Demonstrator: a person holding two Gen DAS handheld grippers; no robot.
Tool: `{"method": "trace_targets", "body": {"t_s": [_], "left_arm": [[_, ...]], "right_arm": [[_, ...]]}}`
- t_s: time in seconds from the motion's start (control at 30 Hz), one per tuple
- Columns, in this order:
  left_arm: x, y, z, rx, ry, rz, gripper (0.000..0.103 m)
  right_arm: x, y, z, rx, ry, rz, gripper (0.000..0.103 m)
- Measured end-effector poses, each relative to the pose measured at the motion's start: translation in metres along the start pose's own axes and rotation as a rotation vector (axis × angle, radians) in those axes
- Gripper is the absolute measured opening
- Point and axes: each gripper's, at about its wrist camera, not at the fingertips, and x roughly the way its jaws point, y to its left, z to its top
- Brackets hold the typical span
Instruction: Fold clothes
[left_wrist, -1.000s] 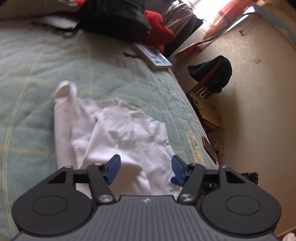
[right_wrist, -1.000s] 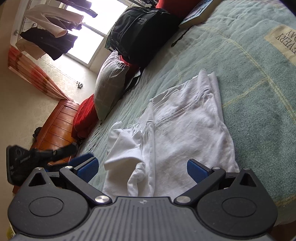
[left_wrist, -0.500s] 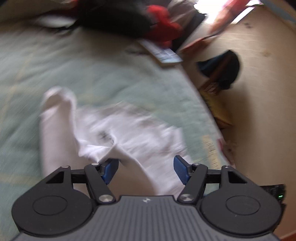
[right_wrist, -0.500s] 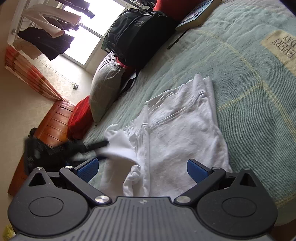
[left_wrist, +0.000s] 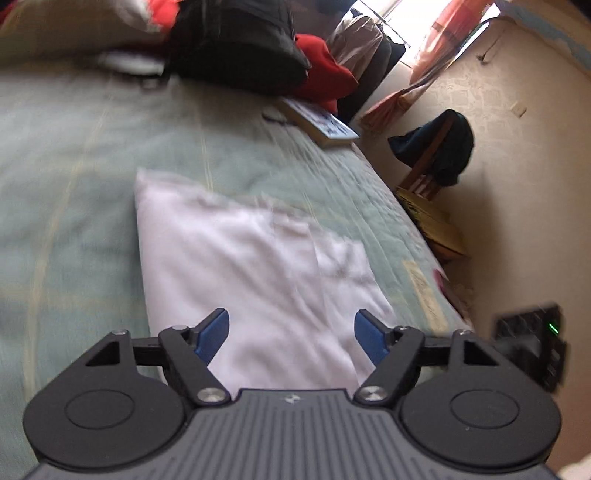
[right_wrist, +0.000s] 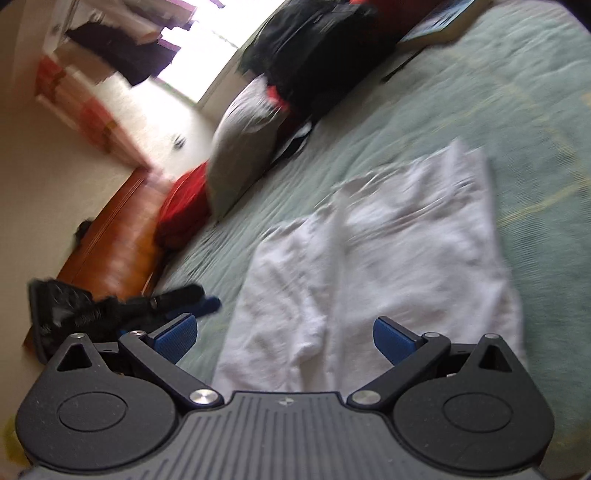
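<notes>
1. Two hand-held grippers over the bed (left_wrist: 92, 155); both views motion-blurred.
2. Left hand-held gripper (left_wrist: 291, 334): jaws opening, wider than a second ago, nothing pinched; white garment (left_wrist: 251, 273) lies beneath.
3. Garment, bunched a second ago, now spread flatter on the bed.
4. Right hand-held gripper (right_wrist: 285, 336): jaws wide apart, empty, as before; garment (right_wrist: 388, 258) below them.

A pale green quilted bedspread (left_wrist: 92, 155) covers the bed. At its far edge sit a black fabric backpack (left_wrist: 236, 40), a red cushion (left_wrist: 325, 70) and a grey pillow (right_wrist: 243, 140) — a flat paperback book (left_wrist: 321, 120) lies near the far corner. A wooden chair (left_wrist: 428, 162) draped in dark cloth stands beside the bed.
</notes>
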Motion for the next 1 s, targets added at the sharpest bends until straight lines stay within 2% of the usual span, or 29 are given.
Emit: {"method": "trace_targets", "body": {"t_s": [0.13, 0.2, 0.3, 0.47, 0.63, 0.77, 0.9, 1.0], "left_arm": [[0.000, 0.009, -0.033, -0.034, 0.018, -0.039, 0.084], [0.014, 0.019, -0.042, -0.083, 0.096, -0.036, 0.084], [0.004, 0.018, -0.049, -0.092, 0.078, -0.026, 0.083], [-0.025, 0.001, -0.048, -0.026, -0.008, -0.021, 0.087], [-0.025, -0.019, -0.062, 0.116, -0.036, 0.215, 0.087], [-0.023, -0.028, -0.073, 0.196, -0.056, 0.337, 0.087], [-0.026, -0.030, -0.076, 0.213, -0.080, 0.374, 0.087], [-0.032, -0.025, -0.077, 0.189, -0.099, 0.374, 0.088]], "right_arm": [[0.007, 0.007, 0.000, -0.017, 0.029, 0.021, 0.103], [0.006, 0.012, -0.001, -0.031, 0.026, 0.020, 0.103], [0.006, 0.016, -0.003, -0.037, 0.036, 0.011, 0.103], [0.001, 0.024, -0.007, -0.073, 0.043, 0.033, 0.103], [0.001, 0.011, 0.011, -0.012, 0.058, 0.062, 0.103], [0.014, -0.003, 0.029, 0.044, 0.123, 0.097, 0.103], [0.040, -0.013, 0.039, 0.066, 0.190, 0.058, 0.103], [0.053, -0.021, 0.043, 0.087, 0.194, 0.070, 0.103]]}}
